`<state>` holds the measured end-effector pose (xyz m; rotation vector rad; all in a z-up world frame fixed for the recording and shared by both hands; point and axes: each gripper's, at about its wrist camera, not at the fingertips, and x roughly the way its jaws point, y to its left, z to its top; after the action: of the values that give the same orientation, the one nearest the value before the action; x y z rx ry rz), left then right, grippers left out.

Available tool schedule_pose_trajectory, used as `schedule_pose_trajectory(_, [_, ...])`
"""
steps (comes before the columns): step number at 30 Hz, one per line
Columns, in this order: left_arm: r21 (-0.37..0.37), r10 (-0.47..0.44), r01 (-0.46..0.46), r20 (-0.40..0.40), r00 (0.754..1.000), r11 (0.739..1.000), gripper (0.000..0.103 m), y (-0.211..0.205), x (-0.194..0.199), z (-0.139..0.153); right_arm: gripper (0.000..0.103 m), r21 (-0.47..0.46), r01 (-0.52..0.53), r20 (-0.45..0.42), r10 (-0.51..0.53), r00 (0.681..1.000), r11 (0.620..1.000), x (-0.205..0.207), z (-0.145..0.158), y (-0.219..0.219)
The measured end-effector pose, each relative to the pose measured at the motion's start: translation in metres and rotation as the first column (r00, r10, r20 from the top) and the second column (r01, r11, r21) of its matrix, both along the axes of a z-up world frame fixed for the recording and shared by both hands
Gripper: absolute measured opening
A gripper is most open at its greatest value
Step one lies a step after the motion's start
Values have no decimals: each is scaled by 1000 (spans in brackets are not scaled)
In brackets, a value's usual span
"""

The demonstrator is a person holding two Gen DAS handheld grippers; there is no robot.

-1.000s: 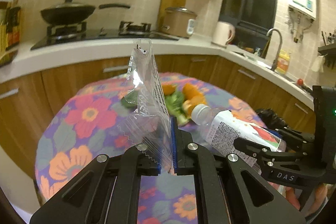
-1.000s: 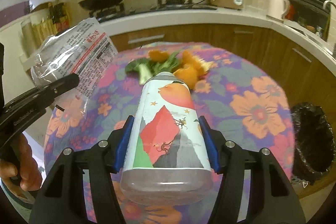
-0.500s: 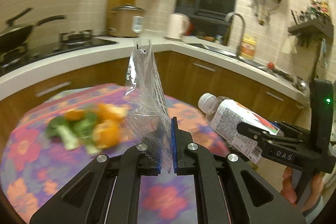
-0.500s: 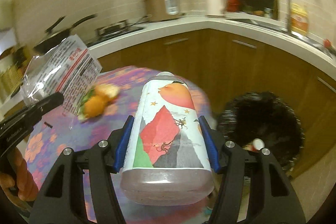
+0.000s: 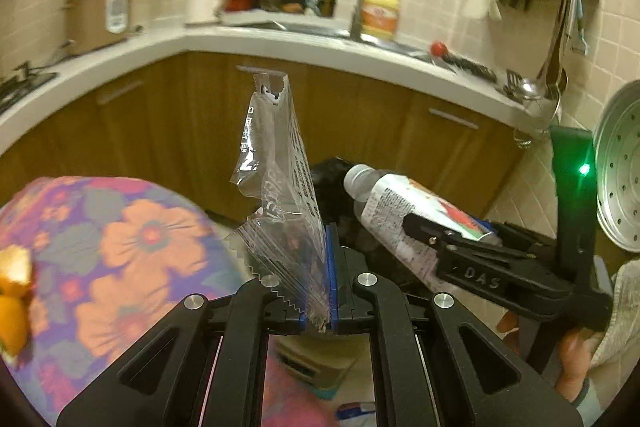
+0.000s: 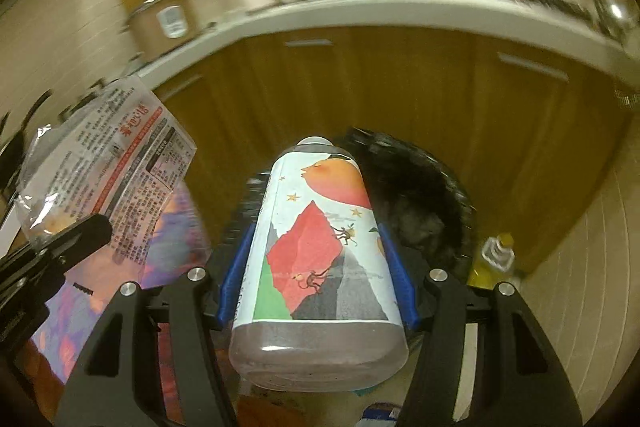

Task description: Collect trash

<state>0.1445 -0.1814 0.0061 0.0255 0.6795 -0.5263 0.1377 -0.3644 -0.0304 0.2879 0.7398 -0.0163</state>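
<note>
Left gripper pinched tight on clear plastic wrapper, right gripper clamped around labelled plastic bottle (cap forward), above black-lined bin.

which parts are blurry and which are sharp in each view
Left wrist view: wrapper and left tool sharp, tablecloth and counter smeared. Right wrist view: bottle and right tool crisp, counter and bin streaked; both warm-lit, edges bent.
</note>
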Motion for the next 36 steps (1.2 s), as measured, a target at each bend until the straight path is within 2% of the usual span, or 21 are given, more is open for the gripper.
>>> schedule_pose_trajectory(4, [6, -35, 35, -67, 997, 999, 6, -29, 28, -18, 57, 24, 47, -43, -46, 998, 999, 11, -16, -15])
schedule_pose_trajectory(7, [10, -48, 50, -113, 992, 999, 10, -41, 43, -32, 58, 39, 59, -68, -57, 996, 997, 27, -27, -21])
schedule_pose_trajectory(9, [20, -46, 49, -130, 991, 999, 32, -47, 50, -39, 58, 75, 60, -92, -53, 994, 995, 35, -36, -27])
schedule_pose_trajectory(10, [22, -42, 45, -133, 990, 999, 37, -47, 52, -43, 59, 101, 55, -101, -44, 994, 993, 37, -40, -30])
schedule_pose_trajectory(13, [24, -38, 42, -142, 989, 999, 40, -42, 52, -45, 62, 118, 60, -115, -47, 992, 991, 35, -44, -37])
schedule_pose_trajectory(15, [20, -34, 37, -142, 989, 999, 46, -38, 51, -43, 62, 118, 60, -111, -47, 993, 991, 30, -43, -38])
schedule_pose_trajectory(19, [-11, -23, 22, -130, 991, 1000, 49, -23, 41, -33, 62, 114, 54, -94, -43, 995, 992, 22, -33, -35])
schedule_pose_trajectory(24, [-28, -1, -2, -94, 996, 1000, 51, -6, 23, -18, 62, 79, 17, -37, -14, 999, 997, 8, -7, -16])
schedule_pose_trajectory(30, [-54, 48, -50, -47, 998, 997, 52, 30, -2, -1, 62, 34, -74, 41, 72, 997, 997, -5, 27, 30])
schedule_pose_trajectory(36, [-101, 135, -134, 4, 991, 986, 55, 86, -29, 21, 62, 8, -184, 83, 183, 980, 983, -13, 48, 87])
